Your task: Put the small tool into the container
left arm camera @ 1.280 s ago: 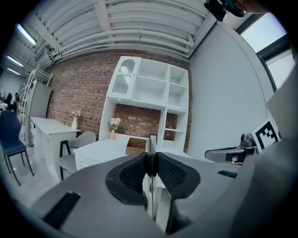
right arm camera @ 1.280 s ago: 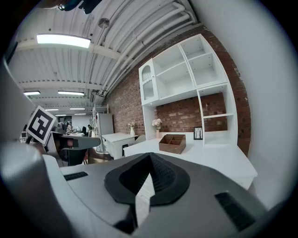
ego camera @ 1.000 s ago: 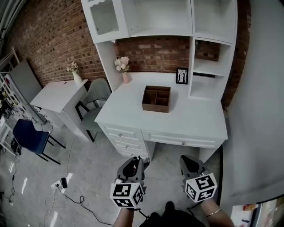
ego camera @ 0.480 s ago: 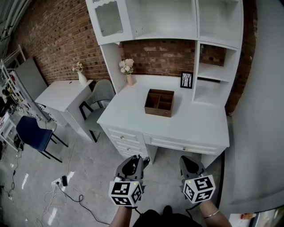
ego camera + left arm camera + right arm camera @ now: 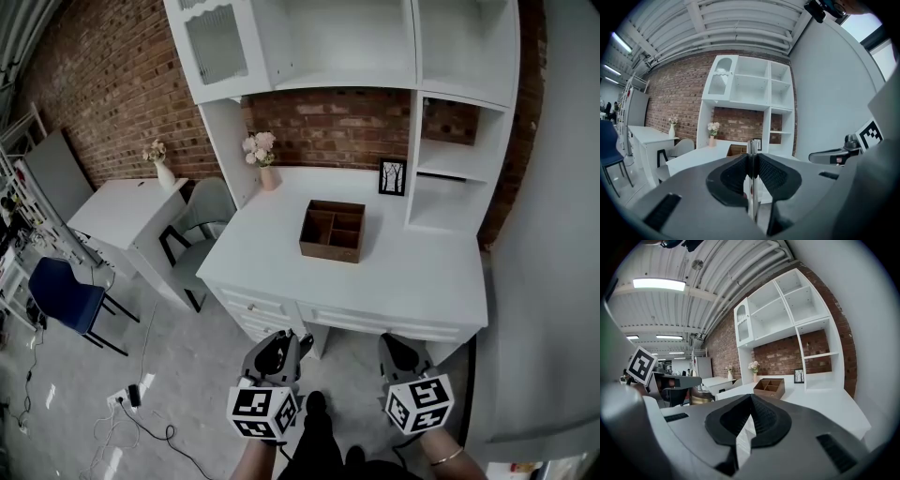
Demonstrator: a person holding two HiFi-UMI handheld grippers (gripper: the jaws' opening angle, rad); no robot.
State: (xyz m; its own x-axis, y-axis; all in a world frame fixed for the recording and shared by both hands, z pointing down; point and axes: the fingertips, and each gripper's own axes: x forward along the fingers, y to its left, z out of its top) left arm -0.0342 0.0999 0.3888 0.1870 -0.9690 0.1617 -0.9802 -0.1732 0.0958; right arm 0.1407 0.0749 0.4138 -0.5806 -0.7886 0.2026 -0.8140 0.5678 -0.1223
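In the head view, the left gripper (image 5: 279, 343) and the right gripper (image 5: 397, 349) hung side by side at 6 o'clock, over the floor, in front of a white desk (image 5: 281, 258) and well apart from it. A brown wooden box (image 5: 328, 247) with open compartments stood on the desk at 12 o'clock from the grippers. A small framed picture (image 5: 391, 176) stood at 1 o'clock from the box and a vase of flowers (image 5: 260, 153) at 10 o'clock. A grey chair (image 5: 202, 217) sat at the desk's left end.

In the left gripper view, the left gripper (image 5: 752, 161) was clenched on the small tool (image 5: 752, 200), a thin flat metal strip that stood upright between the pads, with its top edge just above them. The box (image 5: 737, 150) showed just behind, at 11 o'clock from the jaw tips, far off on the desk. The right gripper (image 5: 834, 154) appeared at 3 o'clock.

In the right gripper view, the right gripper (image 5: 751, 397) had its pads pressed together at the tips, with nothing between them. The box (image 5: 769, 388) lay at 1 o'clock beyond the jaws, with the framed picture (image 5: 799, 376) to its right and the flowers (image 5: 753, 366) behind. The left gripper (image 5: 670, 380) showed at 9 o'clock.
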